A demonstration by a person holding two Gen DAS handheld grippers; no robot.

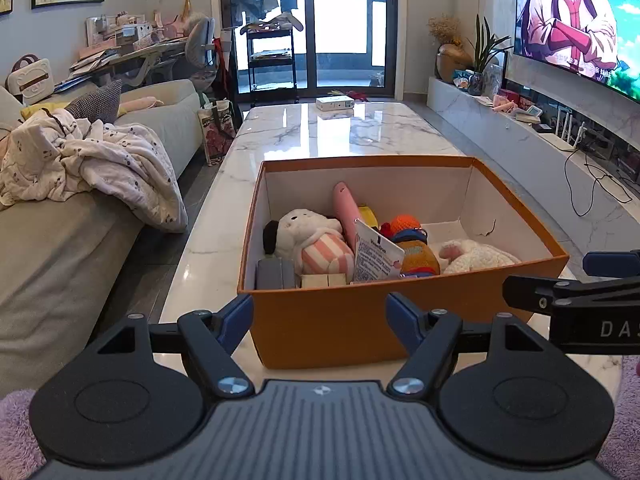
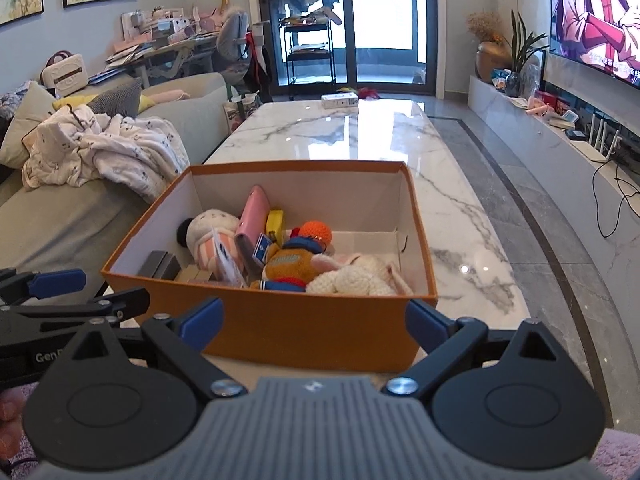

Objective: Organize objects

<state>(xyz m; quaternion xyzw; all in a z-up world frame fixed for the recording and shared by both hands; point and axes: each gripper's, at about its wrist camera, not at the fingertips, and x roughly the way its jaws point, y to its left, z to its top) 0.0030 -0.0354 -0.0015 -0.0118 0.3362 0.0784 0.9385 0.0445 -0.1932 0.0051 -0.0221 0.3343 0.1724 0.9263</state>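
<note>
An open orange box [image 1: 320, 322] stands on the marble table [image 1: 340, 128]; it also shows in the right wrist view [image 2: 304, 326]. Inside lie a white plush in pink stripes [image 1: 316, 240], a pink case [image 1: 346, 210], an orange knitted doll [image 1: 416, 254], a white fluffy toy [image 1: 476, 258], a grey case [image 1: 274, 274] and a printed card [image 1: 376, 256]. My left gripper [image 1: 320, 314] is open and empty just before the box's near wall. My right gripper [image 2: 312, 318] is open and empty, also before the near wall. Each gripper appears at the edge of the other's view.
A sofa [image 1: 60, 240] with a crumpled blanket [image 1: 88, 164] runs along the left. A white small box [image 1: 335, 103] lies at the table's far end. A TV [image 1: 580, 20] and low marble console [image 1: 500, 128] line the right. A glass door is at the back.
</note>
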